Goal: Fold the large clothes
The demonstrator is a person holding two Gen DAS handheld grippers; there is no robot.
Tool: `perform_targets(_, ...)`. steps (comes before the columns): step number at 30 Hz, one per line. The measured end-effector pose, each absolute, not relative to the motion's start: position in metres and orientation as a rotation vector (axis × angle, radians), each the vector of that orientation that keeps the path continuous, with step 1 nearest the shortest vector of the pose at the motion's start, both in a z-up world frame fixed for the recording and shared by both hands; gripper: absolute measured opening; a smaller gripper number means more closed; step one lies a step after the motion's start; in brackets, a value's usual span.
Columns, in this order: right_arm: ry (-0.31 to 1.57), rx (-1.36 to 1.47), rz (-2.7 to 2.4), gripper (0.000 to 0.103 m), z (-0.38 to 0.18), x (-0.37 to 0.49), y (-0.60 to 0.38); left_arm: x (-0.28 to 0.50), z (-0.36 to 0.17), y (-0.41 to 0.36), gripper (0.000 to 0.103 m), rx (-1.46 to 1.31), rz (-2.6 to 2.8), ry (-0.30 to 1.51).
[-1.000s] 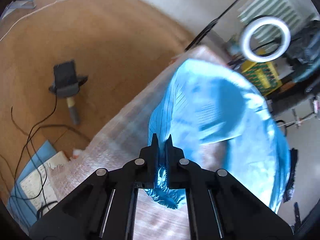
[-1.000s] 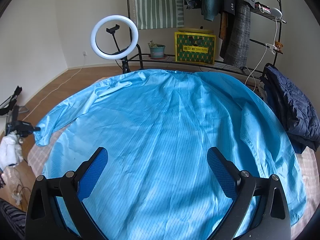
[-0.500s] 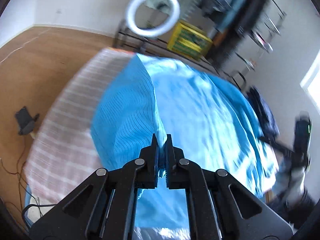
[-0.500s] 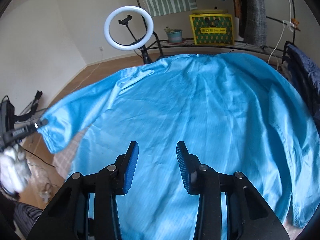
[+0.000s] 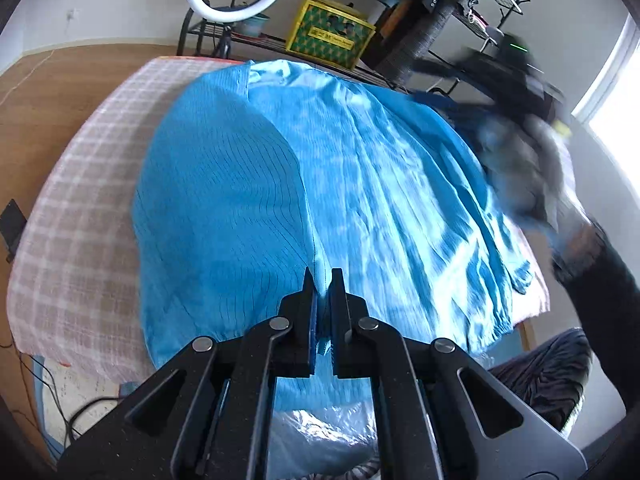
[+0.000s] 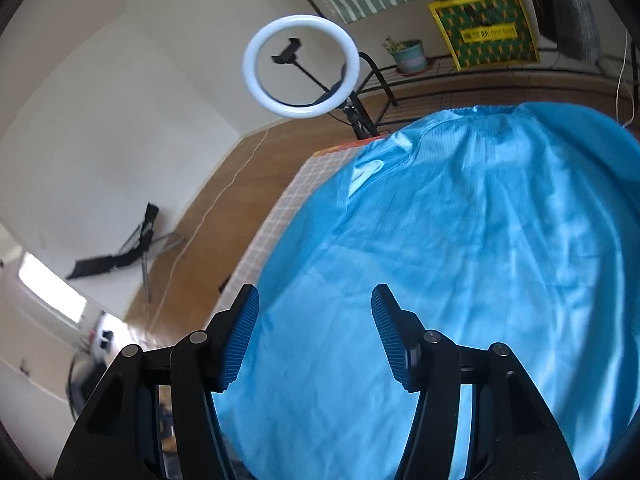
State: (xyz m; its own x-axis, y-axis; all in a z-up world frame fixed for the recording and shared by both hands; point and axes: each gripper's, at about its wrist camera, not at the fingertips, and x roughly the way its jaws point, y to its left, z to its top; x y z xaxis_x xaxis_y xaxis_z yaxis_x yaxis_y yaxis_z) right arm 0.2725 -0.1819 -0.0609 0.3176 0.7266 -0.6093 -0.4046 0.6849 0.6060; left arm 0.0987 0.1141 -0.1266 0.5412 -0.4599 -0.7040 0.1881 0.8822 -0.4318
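A large bright blue striped garment (image 5: 360,184) lies spread over a bed with a pink checked cover (image 5: 80,184). Its left side is folded over onto the body, darker blue (image 5: 224,216). My left gripper (image 5: 322,280) is shut on the edge of this folded part, held above the garment. My right gripper (image 6: 314,304) is open and empty, hovering over the garment (image 6: 460,260) near its left edge. In the left wrist view the right gripper shows blurred at the far right (image 5: 532,92).
A ring light (image 6: 302,66) on a stand, a yellow box (image 5: 330,34) and a clothes rack stand behind the bed. Dark clothes (image 5: 548,372) lie at the right. Wooden floor with cables and a folded stand (image 6: 120,248) lies to the left.
My left gripper has carried the garment's left side up and over onto the body. My right gripper narrowed, then opened again, and swung left.
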Motion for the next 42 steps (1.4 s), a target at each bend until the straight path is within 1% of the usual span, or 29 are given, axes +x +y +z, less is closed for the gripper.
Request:
perform_targets(6,1.118,0.428,0.698,0.058,-0.131,0.363,-0.117,0.086,-0.134,0.125,0.002,-0.374,-0.435,0.935)
perform_targets(7,1.13,0.447,0.695,0.059,-0.141,0.373,-0.109,0.085,-0.134,0.126,0.002,-0.38,-0.438,0.93)
perform_targets(8,1.15,0.471,0.688,0.062,-0.155,0.386,-0.098,0.086,-0.131,0.128,0.002,-0.385,-0.444,0.923)
perform_targets(12,1.216,0.572,0.668,0.062,-0.196,0.42,-0.066,0.086,-0.126,0.13,0.002,-0.378,-0.461,0.905)
perform_targets(15,1.208,0.63,0.706,0.062,-0.209,0.433,-0.049,0.086,-0.128,0.127,0.002,-0.356,-0.468,0.92)
perform_targets(16,1.199,0.65,0.73,0.057,-0.21,0.436,-0.045,0.086,-0.13,0.124,0.002,-0.341,-0.469,0.928)
perform_targets(17,1.189,0.672,0.762,0.029,-0.209,0.438,-0.042,0.085,-0.132,0.121,0.002,-0.328,-0.47,0.936)
perform_targets(18,1.191,0.684,0.792,0.007,-0.207,0.439,-0.039,0.085,-0.134,0.118,0.002,-0.314,-0.472,0.945)
perform_targets(19,1.19,0.674,0.797,0.003,-0.203,0.439,-0.038,0.084,-0.136,0.115,0.002,-0.306,-0.476,0.956)
perform_targets(20,1.17,0.637,0.788,0.001,-0.196,0.438,-0.039,0.084,-0.139,0.112,0.002,-0.298,-0.483,0.969)
perform_targets(24,1.063,0.531,0.794,0.0,-0.157,0.427,-0.063,0.08,-0.146,0.1,0.002,-0.261,-0.509,1.0)
perform_targets(27,1.003,0.494,0.754,0.0,-0.138,0.408,-0.103,0.076,-0.151,0.088,0.002,-0.228,-0.537,1.023)
perform_targets(30,1.004,0.419,0.646,0.0,-0.141,0.391,-0.144,0.07,-0.154,0.075,0.002,-0.181,-0.565,1.037)
perform_targets(33,1.041,0.38,0.561,0.0,-0.157,0.381,-0.173,0.065,-0.157,0.062,0.002,-0.133,-0.586,1.046)
perform_targets(35,1.076,0.399,0.554,0.0,-0.169,0.391,-0.172,0.064,-0.159,0.058,0.002,-0.115,-0.585,1.052)
perform_targets(38,1.103,0.401,0.587,0.001,-0.172,0.398,-0.157,0.062,-0.158,0.056,0.003,-0.07,-0.565,1.048)
perform_targets(40,1.105,0.326,0.616,0.001,-0.17,0.401,-0.131,0.059,-0.154,0.056,0.002,-0.033,-0.531,1.017)
perform_targets(42,1.109,0.185,0.625,0.001,-0.167,0.392,-0.11,0.054,-0.152,0.059,0.003,-0.024,-0.495,0.993)
